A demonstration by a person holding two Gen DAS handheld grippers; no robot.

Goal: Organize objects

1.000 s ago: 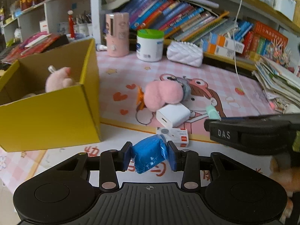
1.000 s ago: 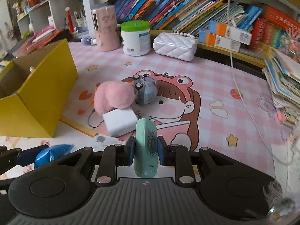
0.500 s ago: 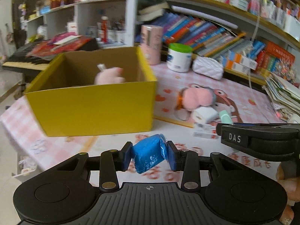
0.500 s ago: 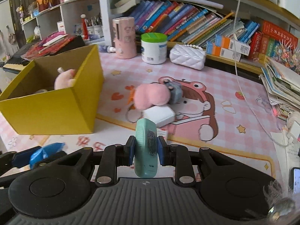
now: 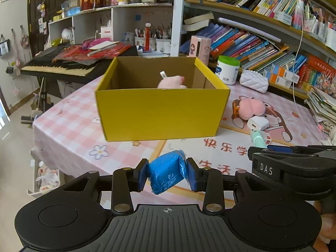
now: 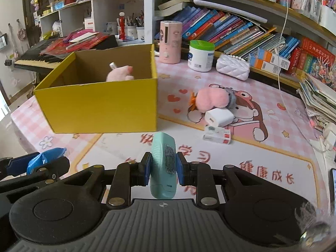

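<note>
Both loads have swung leftward, so the yellow box (image 5: 161,115) now faces them squarely. Left hand-held gripper (image 5: 167,173) is clamped on a blue wrapped packet (image 5: 167,171): light, crinkly, squashy, best pinched across its middle. Right hand-held gripper (image 6: 162,169) pinches a mint-green case (image 6: 163,163): stiff, smooth, likely slippery, gripped on its flat sides, above the tabletop (image 6: 241,157).

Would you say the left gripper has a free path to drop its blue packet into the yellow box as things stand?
Probably yes. The left gripper is shut on the blue packet, the yellow box stands straight ahead with its top open, and nothing lies between them; only its near wall must be cleared.
</note>
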